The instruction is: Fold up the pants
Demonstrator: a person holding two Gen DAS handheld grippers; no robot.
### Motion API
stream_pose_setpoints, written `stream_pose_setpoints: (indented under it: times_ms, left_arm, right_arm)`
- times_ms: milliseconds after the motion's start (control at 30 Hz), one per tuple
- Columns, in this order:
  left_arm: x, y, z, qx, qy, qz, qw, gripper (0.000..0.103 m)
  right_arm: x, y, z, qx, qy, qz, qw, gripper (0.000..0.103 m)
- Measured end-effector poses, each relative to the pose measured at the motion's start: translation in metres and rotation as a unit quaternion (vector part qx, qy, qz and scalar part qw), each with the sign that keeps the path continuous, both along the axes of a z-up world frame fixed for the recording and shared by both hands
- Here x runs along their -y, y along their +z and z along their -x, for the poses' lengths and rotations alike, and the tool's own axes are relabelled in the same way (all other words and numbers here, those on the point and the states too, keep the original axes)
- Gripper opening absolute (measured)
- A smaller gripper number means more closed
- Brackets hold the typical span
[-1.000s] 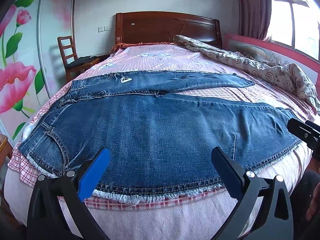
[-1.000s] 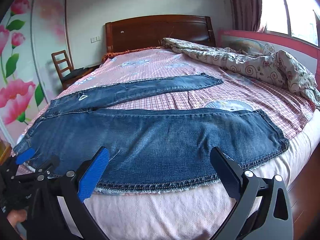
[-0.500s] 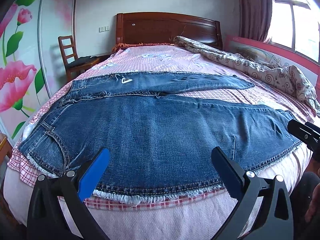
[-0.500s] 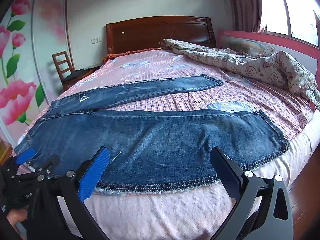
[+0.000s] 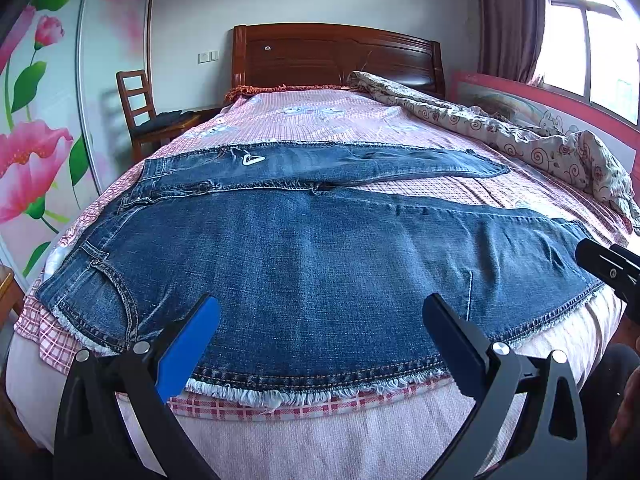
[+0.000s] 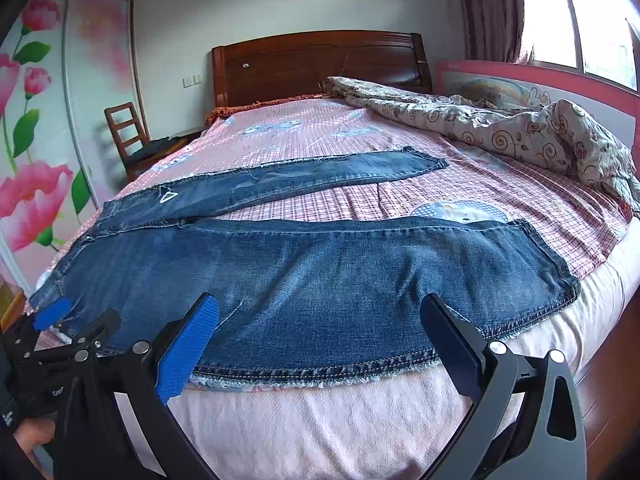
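Blue denim pants (image 5: 312, 264) lie flat across the bed, waist at the left, both legs running right and spread apart; they also show in the right wrist view (image 6: 320, 280). My left gripper (image 5: 320, 344) is open and empty, hovering over the near leg's frayed edge by the hip. My right gripper (image 6: 320, 344) is open and empty above the near leg's lower half, near the bed's front edge. The right gripper shows at the right edge of the left wrist view (image 5: 612, 272); the left gripper shows at the left of the right wrist view (image 6: 60, 324).
The bed has a pink checked sheet (image 5: 320, 120) and a wooden headboard (image 5: 336, 56). A crumpled patterned quilt (image 6: 500, 128) lies along the far right side. A wooden chair (image 5: 148, 116) stands left of the bed beside a flowered wardrobe door.
Both grippers have barely shifted; the views show almost the same scene. The pants have not moved.
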State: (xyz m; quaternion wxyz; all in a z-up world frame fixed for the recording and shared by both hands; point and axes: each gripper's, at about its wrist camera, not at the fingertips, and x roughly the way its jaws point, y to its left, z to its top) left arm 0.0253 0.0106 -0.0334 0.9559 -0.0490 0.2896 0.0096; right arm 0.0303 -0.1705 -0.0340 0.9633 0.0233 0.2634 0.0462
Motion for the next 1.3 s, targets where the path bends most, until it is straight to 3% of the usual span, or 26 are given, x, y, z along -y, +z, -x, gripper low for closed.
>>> stream_pose_setpoints:
  times_ms: [833, 1067, 1300]
  left_arm:
    - [-0.001, -0.002, -0.001, -0.003, -0.002, -0.001, 1.0000, 0.101]
    - [-0.022, 0.022, -0.007, 0.015, -0.004, 0.010, 0.9998, 0.101]
    - [-0.082, 0.071, -0.040, 0.046, -0.035, -0.070, 0.9959, 0.101]
  right_arm:
    - [-0.001, -0.001, -0.002, -0.002, 0.001, -0.001, 1.000, 0.100]
    - [0.012, 0.001, -0.010, -0.022, -0.009, -0.039, 0.999, 0.100]
    - [0.036, 0.016, -0.050, -0.075, 0.006, -0.113, 0.991, 0.100]
